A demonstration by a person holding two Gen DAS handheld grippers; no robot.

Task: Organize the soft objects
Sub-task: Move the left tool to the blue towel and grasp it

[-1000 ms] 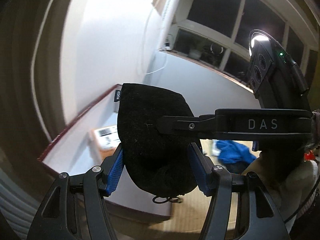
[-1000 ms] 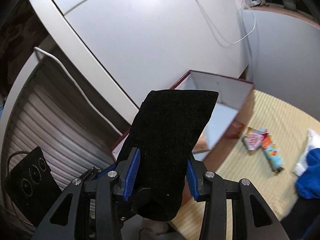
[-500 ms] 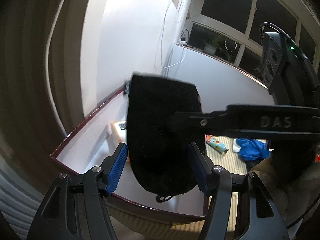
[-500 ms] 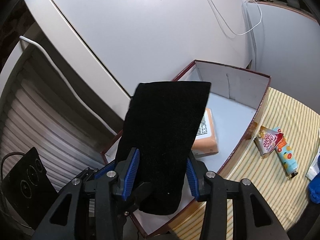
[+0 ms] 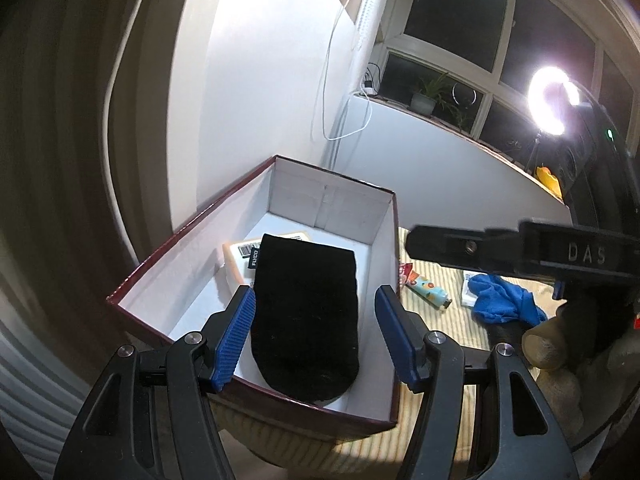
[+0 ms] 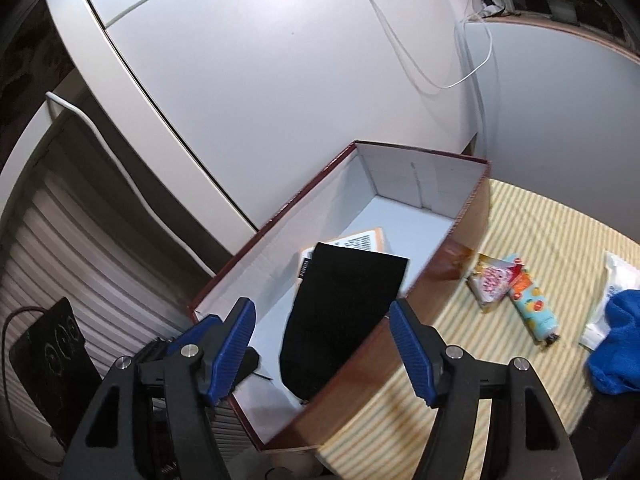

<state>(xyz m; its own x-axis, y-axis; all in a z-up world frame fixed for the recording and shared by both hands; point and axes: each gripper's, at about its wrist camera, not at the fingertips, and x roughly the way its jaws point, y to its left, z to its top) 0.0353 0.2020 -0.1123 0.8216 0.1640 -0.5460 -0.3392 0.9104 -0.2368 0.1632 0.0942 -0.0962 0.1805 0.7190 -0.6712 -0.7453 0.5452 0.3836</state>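
Black fabric pouch (image 5: 306, 316) lies flat inside maroon box (image 5: 256, 178), partly over orange barcoded packet (image 5: 236, 256). Left claw (image 5: 316, 336) spread wide above pouch, gripping nothing. Right claw (image 6: 322, 350) likewise wide, empty, over box's near rim. Beside box on striped yellow mat (image 6: 540, 240): snack packet (image 6: 490, 280), small printed tube (image 6: 534, 312), crumpled blue cloth (image 6: 618, 344). Ring light (image 5: 554, 100) glares at window.
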